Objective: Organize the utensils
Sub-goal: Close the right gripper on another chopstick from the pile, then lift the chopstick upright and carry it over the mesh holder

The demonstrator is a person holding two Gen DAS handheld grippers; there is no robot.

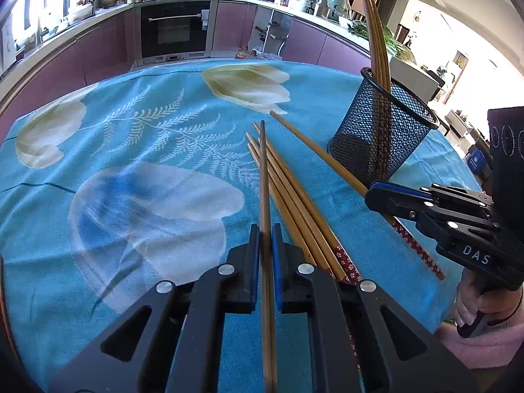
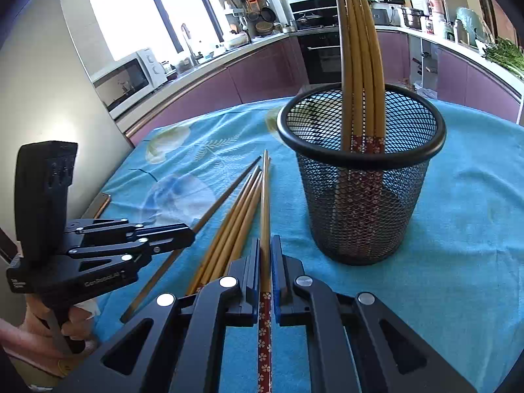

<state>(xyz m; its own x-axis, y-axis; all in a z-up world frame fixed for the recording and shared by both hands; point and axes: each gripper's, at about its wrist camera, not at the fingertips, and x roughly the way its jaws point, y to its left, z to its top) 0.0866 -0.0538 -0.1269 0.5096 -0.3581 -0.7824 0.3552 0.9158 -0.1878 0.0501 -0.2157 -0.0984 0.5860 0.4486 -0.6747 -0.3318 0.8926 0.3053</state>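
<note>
My left gripper [image 1: 265,229] is shut on a brown chopstick [image 1: 264,177] that points forward over the table; it also shows in the right wrist view [image 2: 188,229]. My right gripper [image 2: 266,245] is shut on a chopstick [image 2: 264,203] with a red flowered end; it shows in the left wrist view [image 1: 371,193]. Several loose bamboo chopsticks [image 1: 294,196] lie on the blue cloth between the grippers, also in the right wrist view [image 2: 234,226]. A black mesh holder [image 2: 360,180] stands upright with several chopsticks in it, also seen in the left wrist view [image 1: 383,131].
The table wears a blue floral cloth [image 1: 137,150]. Kitchen counters, an oven [image 1: 177,29] and a microwave [image 2: 127,78] curve behind it. A person's hand [image 1: 475,304] holds the right gripper's handle at the table's right edge.
</note>
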